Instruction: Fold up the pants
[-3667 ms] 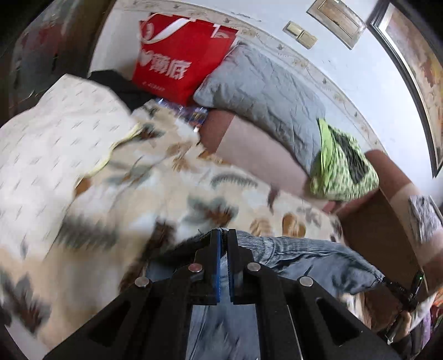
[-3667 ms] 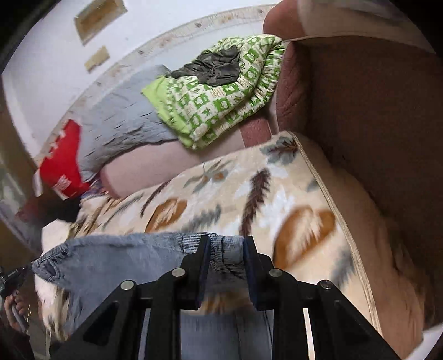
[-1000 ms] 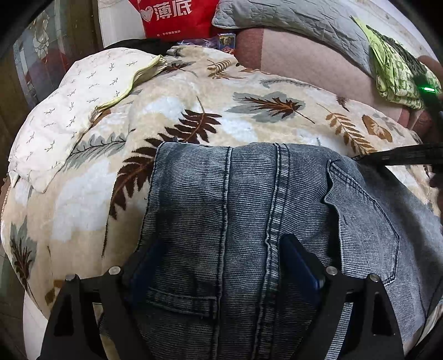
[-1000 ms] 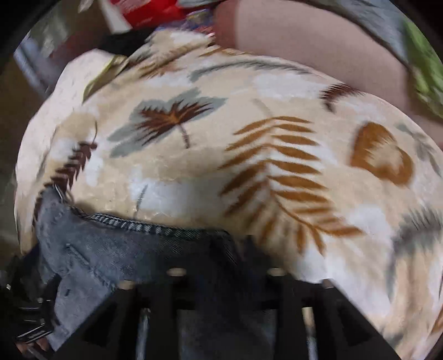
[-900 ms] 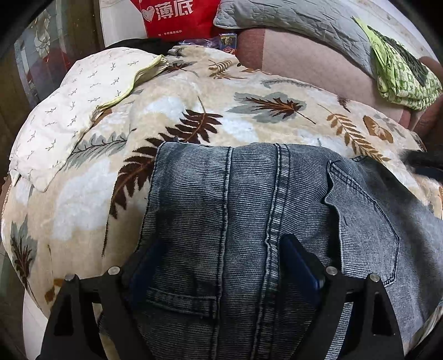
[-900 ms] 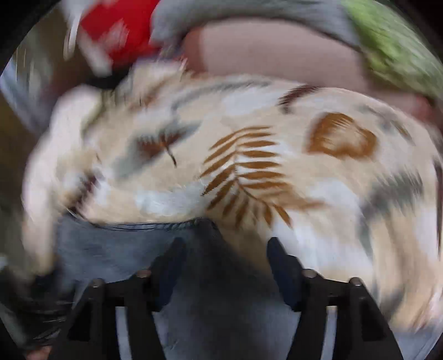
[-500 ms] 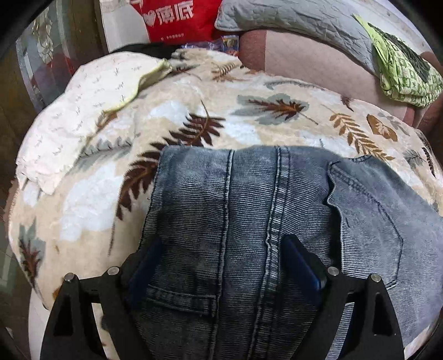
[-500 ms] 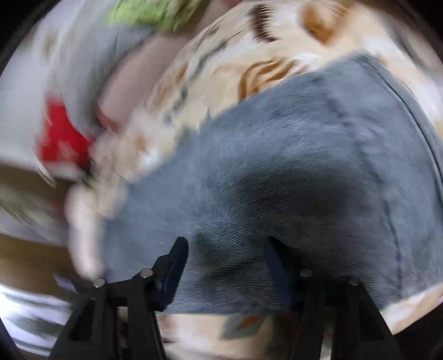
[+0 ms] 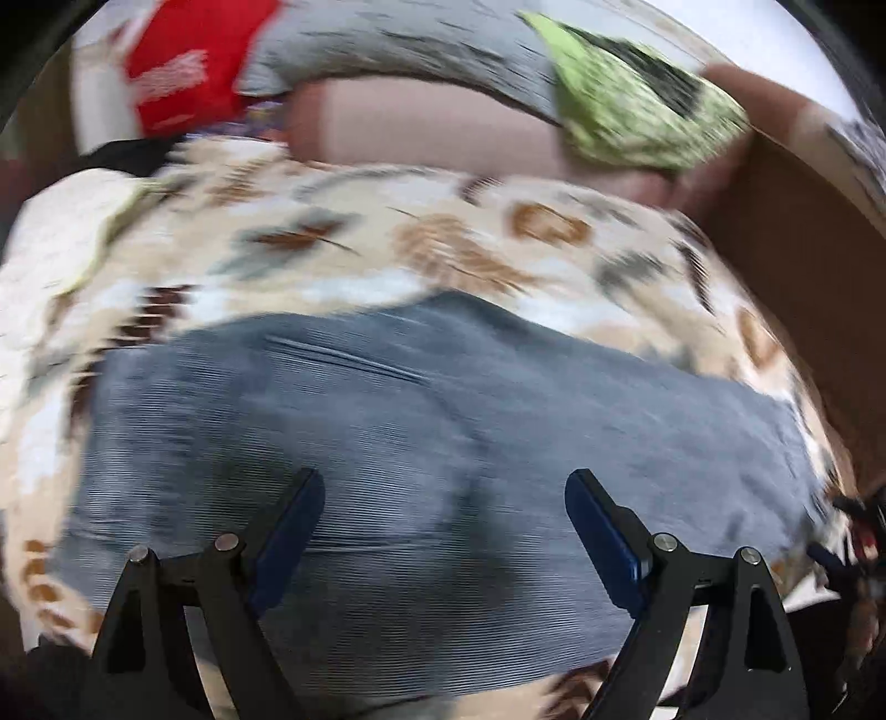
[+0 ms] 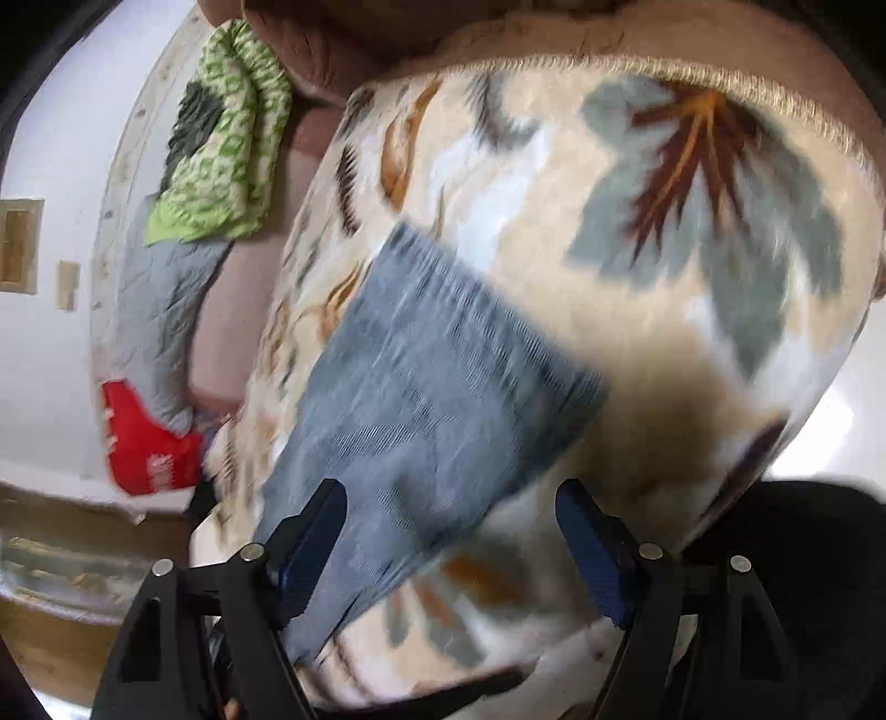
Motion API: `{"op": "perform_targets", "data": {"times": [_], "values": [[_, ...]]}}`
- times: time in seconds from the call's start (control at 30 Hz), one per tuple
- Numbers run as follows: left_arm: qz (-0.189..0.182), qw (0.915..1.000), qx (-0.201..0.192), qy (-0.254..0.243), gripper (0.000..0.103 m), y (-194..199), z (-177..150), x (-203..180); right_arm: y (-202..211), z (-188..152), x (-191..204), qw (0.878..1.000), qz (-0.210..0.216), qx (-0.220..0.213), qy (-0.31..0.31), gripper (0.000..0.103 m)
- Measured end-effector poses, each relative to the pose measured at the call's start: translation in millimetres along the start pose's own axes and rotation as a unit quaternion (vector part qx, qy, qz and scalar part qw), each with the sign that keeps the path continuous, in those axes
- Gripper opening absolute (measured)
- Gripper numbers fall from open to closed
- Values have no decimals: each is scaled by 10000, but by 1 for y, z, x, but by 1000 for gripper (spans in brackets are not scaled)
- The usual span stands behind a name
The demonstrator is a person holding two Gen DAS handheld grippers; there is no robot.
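Note:
The grey-blue denim pants (image 9: 443, 443) lie folded flat on a cream leaf-print blanket (image 9: 354, 266). They also show in the right wrist view (image 10: 421, 399). My left gripper (image 9: 443, 526) is open and empty, its blue-padded jaws wide apart just above the pants. My right gripper (image 10: 451, 531) is open and empty, raised over the near end of the pants and the blanket (image 10: 664, 232). Both views are blurred by motion.
A brown sofa back (image 9: 421, 127) carries a grey quilted cushion (image 9: 398, 50) and a green patterned cloth (image 9: 637, 111). A red bag (image 9: 188, 72) stands at the far left. A white patterned cloth (image 9: 50, 232) lies at the blanket's left edge.
Both grippers have opened and let go of the pants, which now lie flat. Both have lifted back; the right view has swung round sharply.

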State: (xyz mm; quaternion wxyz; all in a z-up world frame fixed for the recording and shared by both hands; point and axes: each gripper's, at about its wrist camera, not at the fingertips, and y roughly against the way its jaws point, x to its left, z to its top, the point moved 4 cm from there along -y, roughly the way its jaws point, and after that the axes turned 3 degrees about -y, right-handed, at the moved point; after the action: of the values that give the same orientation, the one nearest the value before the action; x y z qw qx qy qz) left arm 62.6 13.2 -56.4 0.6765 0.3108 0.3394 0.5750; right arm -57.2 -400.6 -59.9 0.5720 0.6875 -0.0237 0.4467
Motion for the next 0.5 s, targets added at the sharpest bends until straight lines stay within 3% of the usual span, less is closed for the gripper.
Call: {"op": "perform_targets", "data": {"times": [0.07,0.17,0.23,0.27,0.33,0.5], "values": [[-66,9995,222,-210,90,-16,-6,-17,-6,11,-13,9989,85,28,-468,80],[166,9968,527,-570,90,-39,-23,-28,-10,23,-14,9990,48,33,-441,75],[341,9948,392,-873,90,-40,-27,-33,-9,27,-10,9995,-282,-95,-65,29],[378,9936,395,-986,90,-40,-29,-35,-9,29,-11,9997,-240,-57,-28,20],[335,9935,398,-1015,90,-39,-29,-35,-9,30,-3,9994,-301,-56,175,19],[285,9929,480,-1048,90,-37,-26,-37,11,33,40,9870,-740,-712,1233,19]]}}
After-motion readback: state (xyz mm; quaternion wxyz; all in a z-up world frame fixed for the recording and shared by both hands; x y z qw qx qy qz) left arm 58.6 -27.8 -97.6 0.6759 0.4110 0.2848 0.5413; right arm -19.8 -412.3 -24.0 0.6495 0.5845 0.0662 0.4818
